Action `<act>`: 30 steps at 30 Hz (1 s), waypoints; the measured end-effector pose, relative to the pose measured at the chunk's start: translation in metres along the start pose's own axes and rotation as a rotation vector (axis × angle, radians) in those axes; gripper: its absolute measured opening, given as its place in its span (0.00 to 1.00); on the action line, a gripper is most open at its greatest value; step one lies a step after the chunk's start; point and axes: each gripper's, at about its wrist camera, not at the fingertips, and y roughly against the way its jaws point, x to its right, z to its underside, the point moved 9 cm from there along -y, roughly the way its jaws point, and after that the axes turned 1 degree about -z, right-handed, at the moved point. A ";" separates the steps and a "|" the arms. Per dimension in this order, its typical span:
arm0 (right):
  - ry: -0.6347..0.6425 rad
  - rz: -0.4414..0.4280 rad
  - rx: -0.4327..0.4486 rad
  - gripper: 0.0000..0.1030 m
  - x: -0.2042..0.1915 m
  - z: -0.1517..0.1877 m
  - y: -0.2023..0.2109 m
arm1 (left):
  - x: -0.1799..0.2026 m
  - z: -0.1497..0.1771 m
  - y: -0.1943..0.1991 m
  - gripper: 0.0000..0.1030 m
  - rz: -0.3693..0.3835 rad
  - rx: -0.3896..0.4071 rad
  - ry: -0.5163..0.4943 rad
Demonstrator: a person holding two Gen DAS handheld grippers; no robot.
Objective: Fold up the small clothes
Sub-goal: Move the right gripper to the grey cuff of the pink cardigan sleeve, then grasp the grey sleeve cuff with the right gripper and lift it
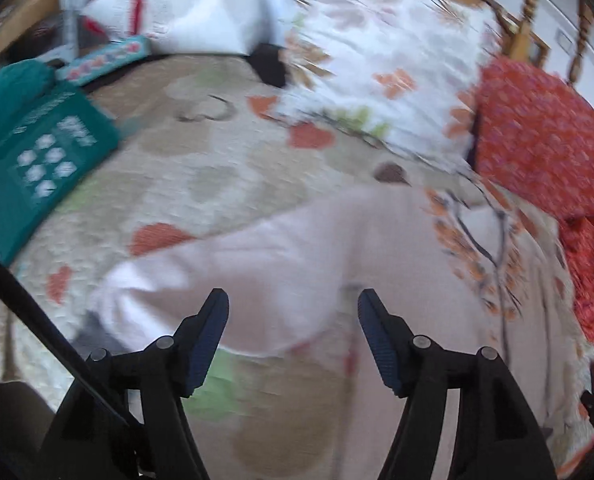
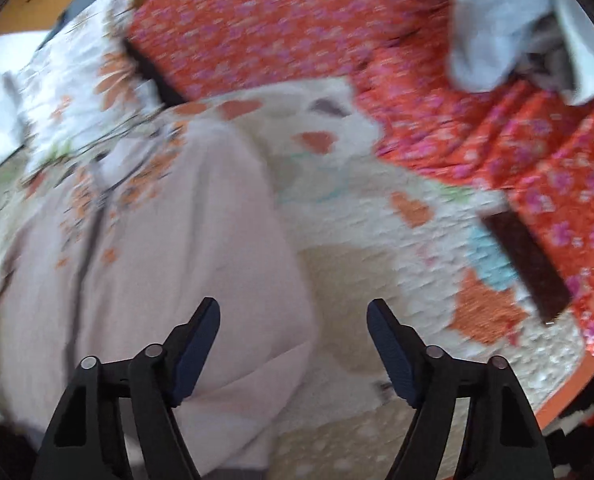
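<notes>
Both grippers, my left gripper [image 1: 293, 312] and right gripper [image 2: 293, 320], hang with jaws spread apart, holding nothing. Beneath lies the cream quilted bedspread with orange hearts [image 1: 201, 168]. On it, the pale pink cloth garment [image 2: 169, 264] spreads at 12 o'clock of my left, 10 o'clock of my right.

**Pale pink garment spread on the bedspread**

My garment [image 1: 281, 264] is a pale pink piece with an orange floral print and a dark line running through it. In my left view it fills the lower middle of the frame, lying flat, print toward the right. In my right view it [image 2: 169, 264] covers the left half, print at the upper left, its edge curving down centre. Blur hides finer detail.
</notes>
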 end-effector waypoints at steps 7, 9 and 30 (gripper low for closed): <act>0.274 -0.180 -0.094 0.85 -0.104 0.061 0.010 | 0.036 0.017 -0.031 0.64 0.041 -0.047 -0.018; 0.378 -0.110 -0.101 0.83 -0.118 0.078 -0.002 | 0.037 0.019 -0.036 0.64 0.090 -0.082 0.034; -0.355 0.297 0.010 0.05 0.238 -0.009 0.053 | 0.039 0.039 -0.042 0.64 0.114 -0.098 0.067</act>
